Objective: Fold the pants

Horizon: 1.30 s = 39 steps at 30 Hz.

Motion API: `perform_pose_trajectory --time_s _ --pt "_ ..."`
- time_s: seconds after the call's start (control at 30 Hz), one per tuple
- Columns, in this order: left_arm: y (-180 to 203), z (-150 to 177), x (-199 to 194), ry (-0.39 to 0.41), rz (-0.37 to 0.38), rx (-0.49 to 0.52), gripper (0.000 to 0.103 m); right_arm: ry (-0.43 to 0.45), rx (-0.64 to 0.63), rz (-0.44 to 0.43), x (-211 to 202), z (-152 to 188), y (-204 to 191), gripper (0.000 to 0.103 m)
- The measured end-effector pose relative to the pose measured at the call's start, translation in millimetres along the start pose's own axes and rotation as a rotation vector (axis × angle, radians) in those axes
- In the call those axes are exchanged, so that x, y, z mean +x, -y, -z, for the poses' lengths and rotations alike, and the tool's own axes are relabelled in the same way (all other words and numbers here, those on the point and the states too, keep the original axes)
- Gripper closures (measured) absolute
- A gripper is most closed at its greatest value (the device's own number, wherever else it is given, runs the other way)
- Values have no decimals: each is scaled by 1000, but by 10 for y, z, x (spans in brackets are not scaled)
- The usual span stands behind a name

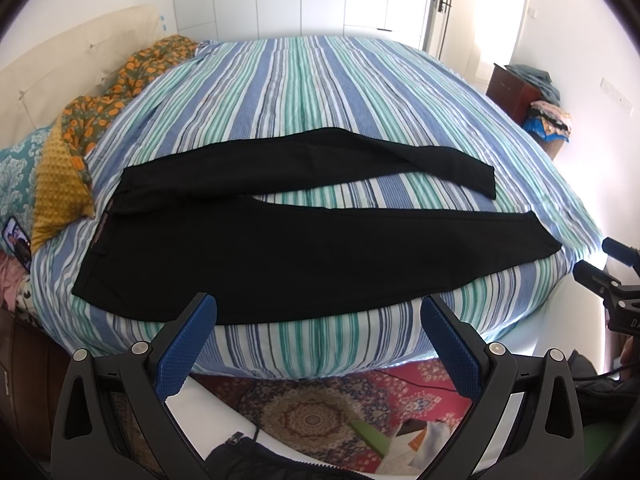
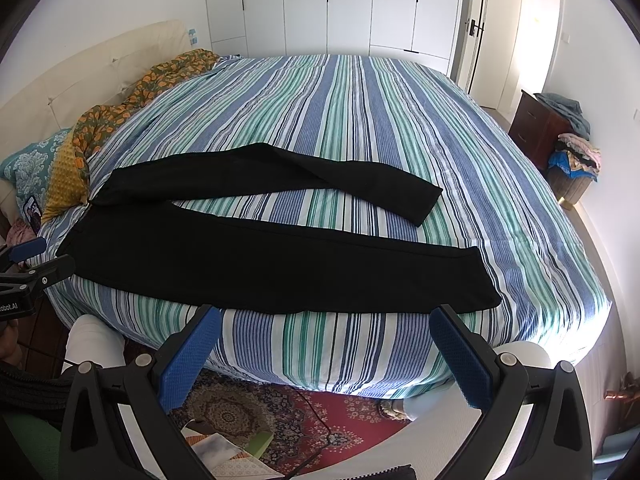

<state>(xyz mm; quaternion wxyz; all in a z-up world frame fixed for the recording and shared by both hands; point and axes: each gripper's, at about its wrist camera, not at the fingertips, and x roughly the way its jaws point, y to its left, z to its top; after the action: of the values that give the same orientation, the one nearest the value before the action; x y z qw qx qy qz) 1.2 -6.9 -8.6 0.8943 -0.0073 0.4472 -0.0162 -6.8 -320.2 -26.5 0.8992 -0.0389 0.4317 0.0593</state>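
Lying unfolded, black pants (image 1: 304, 248) cover the striped bed (image 1: 312, 80); tools seemingly apart.

Bed (image 1: 320, 80) top: upper half of both frames is bare striped cover, nothing standing on it; wide open room there.

Pants (image 1: 280, 256) lie flat across the near edge, waist to frame left, legs running right. A wedge of bare cover shows between the two legs, widening toward frame right.

Left edge crowded: orange-print cloth (image 1: 120, 92), yellow cushion (image 1: 56, 184), teal pillow (image 1: 16, 176) and a phone (image 1: 16, 240) sit just beside the waistband, headboard (image 1: 60, 72) behind.

Left gripper (image 1: 318, 312) and right gripper (image 2: 326, 320) both hang off the bed's near side, fingers spread wide, touching nothing.

Floor below cluttered: rug (image 1: 320, 408), cable, papers.

Right of frame: dresser (image 2: 540, 128) and clothes pile (image 2: 576, 160), well apart from bed.
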Motion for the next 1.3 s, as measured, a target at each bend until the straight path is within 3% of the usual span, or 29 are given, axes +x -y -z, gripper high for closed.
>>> perform_pose_trajectory --time_s 1.3 --pt "6 -9 -5 4 -4 10 1 -2 4 3 10 11 2 0"
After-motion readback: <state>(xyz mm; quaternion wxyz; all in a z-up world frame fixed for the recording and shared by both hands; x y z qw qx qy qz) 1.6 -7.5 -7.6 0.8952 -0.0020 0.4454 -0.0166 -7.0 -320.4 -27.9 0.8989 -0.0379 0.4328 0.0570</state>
